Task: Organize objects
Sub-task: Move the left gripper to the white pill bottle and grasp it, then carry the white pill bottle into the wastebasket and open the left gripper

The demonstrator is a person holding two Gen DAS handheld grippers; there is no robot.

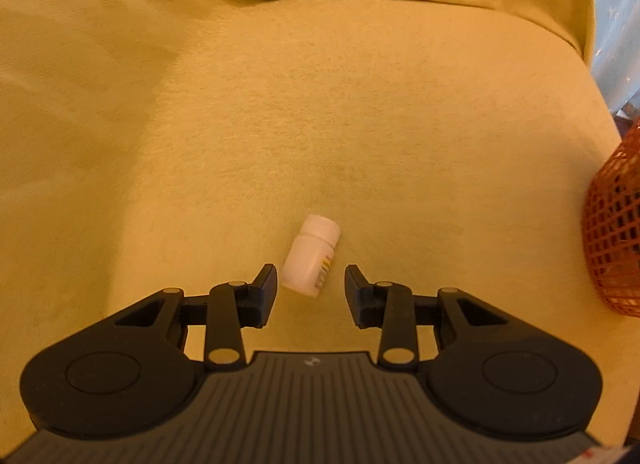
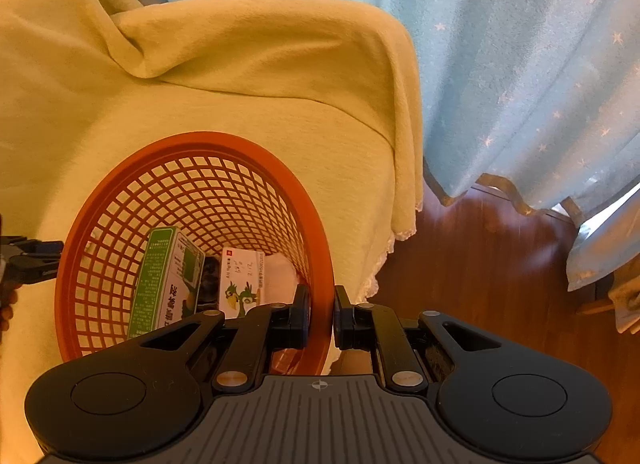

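Done: green carton (image 2: 168, 276) and white carton (image 2: 242, 284) lie in the orange plastic mesh basket (image 2: 320, 232) | Left: small white plastic bottle (image 1: 311, 256) lies outside the basket on yellow blanket (image 1: 280, 124) | I hold left gripper (image 1: 311, 289) spread around it, right gripper (image 2: 321, 314) clamped on basket rim.

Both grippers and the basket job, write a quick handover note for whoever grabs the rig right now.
Left gripper: open, fingers either side of the white pill bottle, which lies on its side on the yellow blanket; not gripped yet.
Right gripper: shut on the orange mesh basket rim, steadying it.
Done: green medicine box and white bird-print box are in the basket.
Left: close on the bottle, lift it, drop it in the basket.
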